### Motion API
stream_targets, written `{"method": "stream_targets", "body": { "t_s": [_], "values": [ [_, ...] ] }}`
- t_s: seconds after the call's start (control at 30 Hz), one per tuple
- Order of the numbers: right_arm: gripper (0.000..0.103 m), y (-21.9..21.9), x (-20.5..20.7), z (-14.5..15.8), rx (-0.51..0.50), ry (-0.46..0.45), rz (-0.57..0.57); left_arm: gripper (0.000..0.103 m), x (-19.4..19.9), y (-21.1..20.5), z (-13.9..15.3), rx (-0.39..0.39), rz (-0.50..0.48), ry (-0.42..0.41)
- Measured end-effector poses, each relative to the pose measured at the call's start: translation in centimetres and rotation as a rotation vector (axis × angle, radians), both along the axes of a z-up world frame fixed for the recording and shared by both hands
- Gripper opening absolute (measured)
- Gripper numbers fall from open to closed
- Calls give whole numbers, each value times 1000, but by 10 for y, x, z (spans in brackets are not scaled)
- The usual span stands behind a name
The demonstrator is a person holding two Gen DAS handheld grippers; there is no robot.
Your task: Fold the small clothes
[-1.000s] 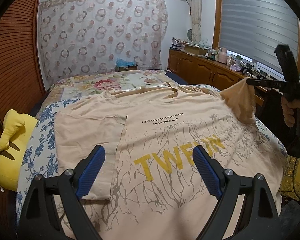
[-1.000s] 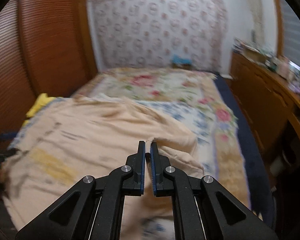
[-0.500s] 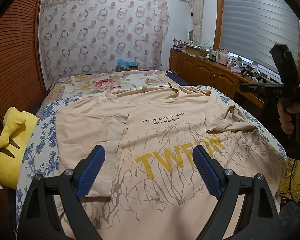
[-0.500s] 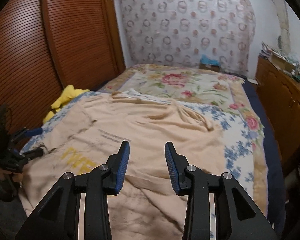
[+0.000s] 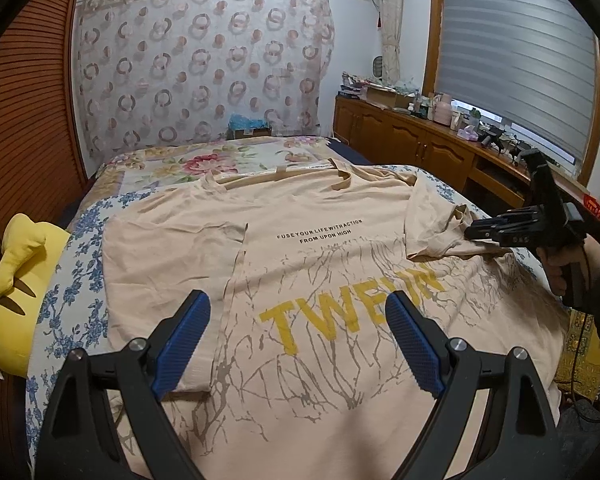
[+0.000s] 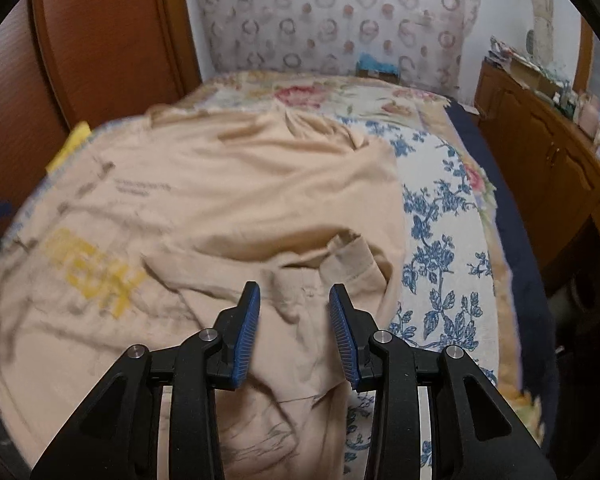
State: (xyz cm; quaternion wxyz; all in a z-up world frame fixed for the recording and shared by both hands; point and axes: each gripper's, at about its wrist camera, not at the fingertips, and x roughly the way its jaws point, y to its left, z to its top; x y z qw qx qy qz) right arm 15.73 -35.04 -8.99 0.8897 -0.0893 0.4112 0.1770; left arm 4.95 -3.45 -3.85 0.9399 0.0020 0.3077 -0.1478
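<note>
A beige T-shirt (image 5: 320, 264) with yellow letters lies flat, front up, on the bed. Its left sleeve (image 5: 172, 264) is folded in over the chest. Its right sleeve (image 5: 432, 224) lies crumpled on the body. My left gripper (image 5: 296, 340) is open and empty above the shirt's lower half. My right gripper (image 6: 294, 328) is open and empty, low over the crumpled right sleeve (image 6: 340, 272); it also shows in the left wrist view (image 5: 500, 230), held by a hand at the bed's right side.
The bed has a floral sheet (image 5: 80, 280). A yellow plush toy (image 5: 16, 292) lies at its left edge. A wooden cabinet (image 5: 420, 144) with clutter runs along the right wall under the window. A wooden slatted wall (image 5: 24, 120) stands at left.
My right gripper held the right sleeve up, carried it in over the shirt, opened and let it drop. It has since come down low over the sleeve. My left gripper has stayed still and open.
</note>
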Motion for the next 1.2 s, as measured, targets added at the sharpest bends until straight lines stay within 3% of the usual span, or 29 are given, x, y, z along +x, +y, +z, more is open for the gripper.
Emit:
{"method": "stream_targets", "body": {
  "t_s": [0.07,0.17,0.4,0.73,0.83,0.9,0.97,1.2],
  "values": [
    [10,0,1,-4,-10,2,6,90,0,0,0,0,1,1],
    [2,-3,-11,2,14,-42,32,90,0,0,0,-1,2,2],
    [2,-7,-49,19,86,-83,99,90,2,-1,-3,-2,-5,10],
    [2,-6,-72,0,38,-25,140,89,28,-22,4,18,-80,27],
    [16,-13,-76,3,53,-31,125,85,42,-36,10,22,-124,31],
    [22,-18,-78,5,64,-42,108,80,51,-49,14,23,-164,34],
    [33,-24,-77,7,62,-54,70,67,60,-65,15,21,-207,48],
    [33,-32,-61,-8,50,-20,-27,35,85,-124,6,54,-344,113]
  ]
}}
